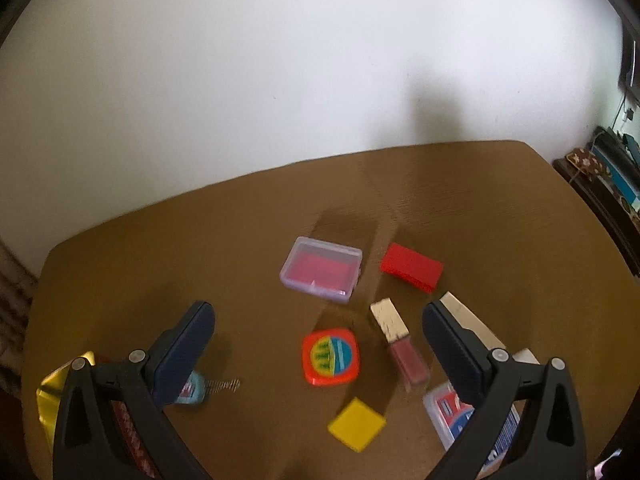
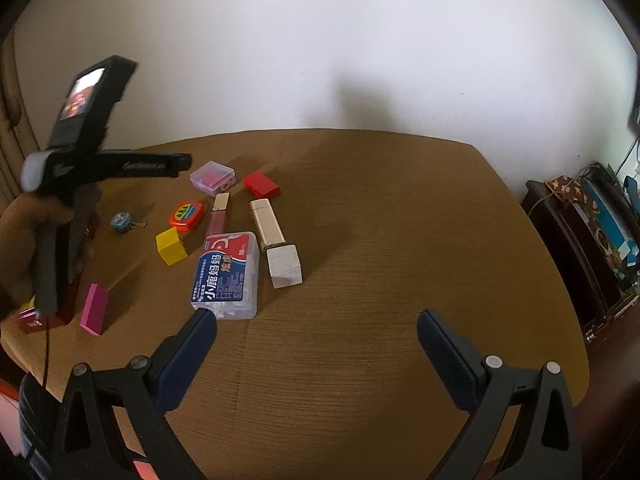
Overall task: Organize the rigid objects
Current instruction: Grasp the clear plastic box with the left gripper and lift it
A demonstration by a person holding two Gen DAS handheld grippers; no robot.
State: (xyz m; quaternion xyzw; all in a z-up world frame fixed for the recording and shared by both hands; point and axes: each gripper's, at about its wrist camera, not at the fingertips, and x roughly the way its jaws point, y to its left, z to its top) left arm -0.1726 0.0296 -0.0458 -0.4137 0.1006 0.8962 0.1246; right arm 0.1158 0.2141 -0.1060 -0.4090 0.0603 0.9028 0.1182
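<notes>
A: Looking through your left wrist camera, how far along are you?

B: Hardly started, I judge. Your left gripper (image 1: 319,322) hangs spread wide and empty over the brown table (image 1: 500,200). Below it lie the orange tape measure (image 1: 330,357), the yellow block (image 1: 357,423), the clear case with red contents (image 1: 321,269) and the red box (image 1: 411,266), all scattered and apart. The lip gloss tube (image 1: 396,342) lies flat, its gold cap toward the far edge, its long axis running front to back.

A: And the right wrist view?

B: Your right gripper (image 2: 317,327) is also spread and holds nothing, its left finger just at the floss pick box (image 2: 227,274). That box lies flat, its long axis running away from you. The beige bar with a white block at its near end (image 2: 275,242) lies roughly parallel beside it. The pink block (image 2: 95,309) stands apart at the left. Nothing looks grouped yet.
</notes>
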